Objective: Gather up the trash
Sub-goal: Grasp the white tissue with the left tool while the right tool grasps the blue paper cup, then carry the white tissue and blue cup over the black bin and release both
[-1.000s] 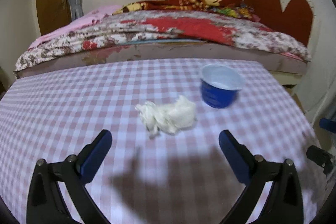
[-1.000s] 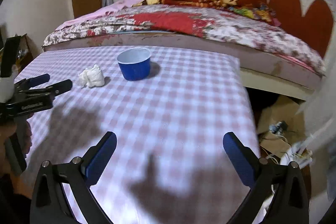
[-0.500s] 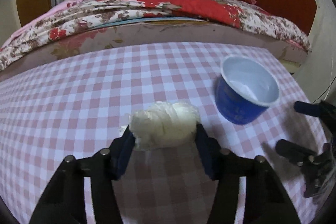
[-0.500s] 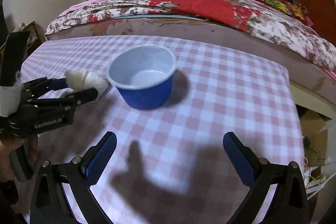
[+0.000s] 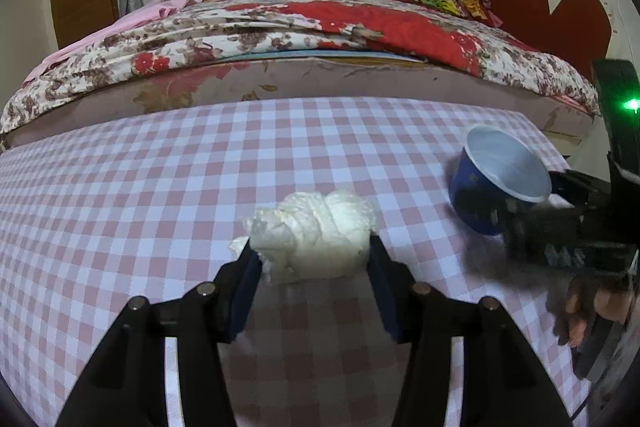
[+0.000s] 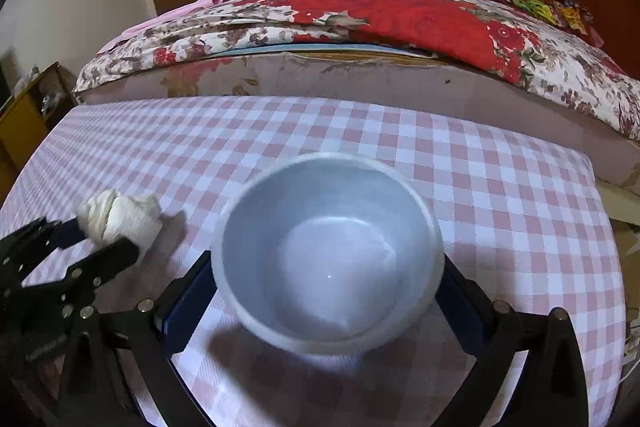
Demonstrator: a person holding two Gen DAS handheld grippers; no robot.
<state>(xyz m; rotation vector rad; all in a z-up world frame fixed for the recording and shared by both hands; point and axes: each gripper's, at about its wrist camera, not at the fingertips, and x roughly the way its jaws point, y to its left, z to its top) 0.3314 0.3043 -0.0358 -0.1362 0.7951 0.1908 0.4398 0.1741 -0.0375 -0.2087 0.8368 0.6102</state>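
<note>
Left wrist view showed my left gripper [image 5: 314, 251] pinching the crumpled white tissue wad [image 5: 316, 231], ready to lift. My right gripper [image 6: 324, 291] was closing around the blue white-lined plastic cup [image 6: 328, 251], to steady it as the bin.

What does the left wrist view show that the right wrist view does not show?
Only the left wrist view shows the blue outer wall of the plastic cup and a person's fingers.

Only the right wrist view shows the cup's white inside down to its bottom, between the closing right gripper.

Both show the crumpled white tissue wad clamped in the left gripper and the pink checked tablecloth.
</note>
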